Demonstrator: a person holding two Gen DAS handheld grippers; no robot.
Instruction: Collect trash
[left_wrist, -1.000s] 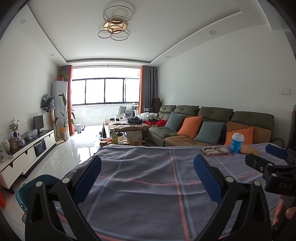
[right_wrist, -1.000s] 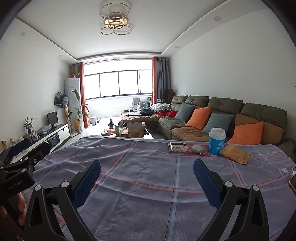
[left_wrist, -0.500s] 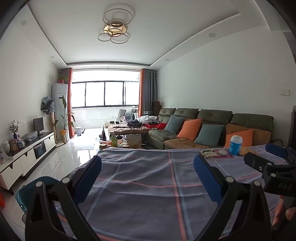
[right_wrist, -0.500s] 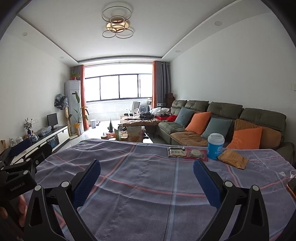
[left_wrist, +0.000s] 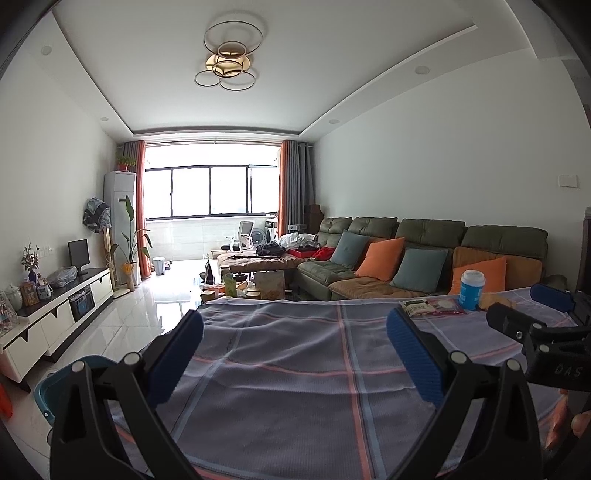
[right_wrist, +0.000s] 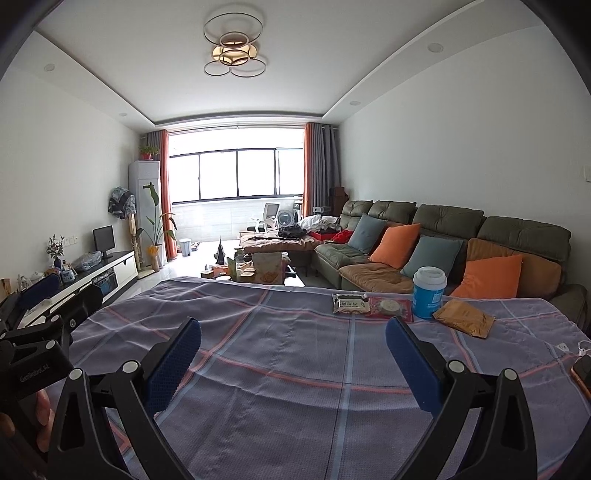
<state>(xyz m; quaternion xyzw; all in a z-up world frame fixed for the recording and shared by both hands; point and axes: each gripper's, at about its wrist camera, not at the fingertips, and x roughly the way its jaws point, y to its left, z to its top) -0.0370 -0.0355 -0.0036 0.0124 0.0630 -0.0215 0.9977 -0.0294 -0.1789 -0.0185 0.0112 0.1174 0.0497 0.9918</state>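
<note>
While both fingers spread empty, wrappers (right_wrist: 373, 305), cup (right_wrist: 428, 292) lie far ahead, right.

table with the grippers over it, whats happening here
A person holds two grippers above a cloth-covered table. The left gripper and right gripper are both open and empty. The trash sits untouched at the far right: a blue cup, a brown packet and two snack wrappers. Nothing is collected yet.
</note>
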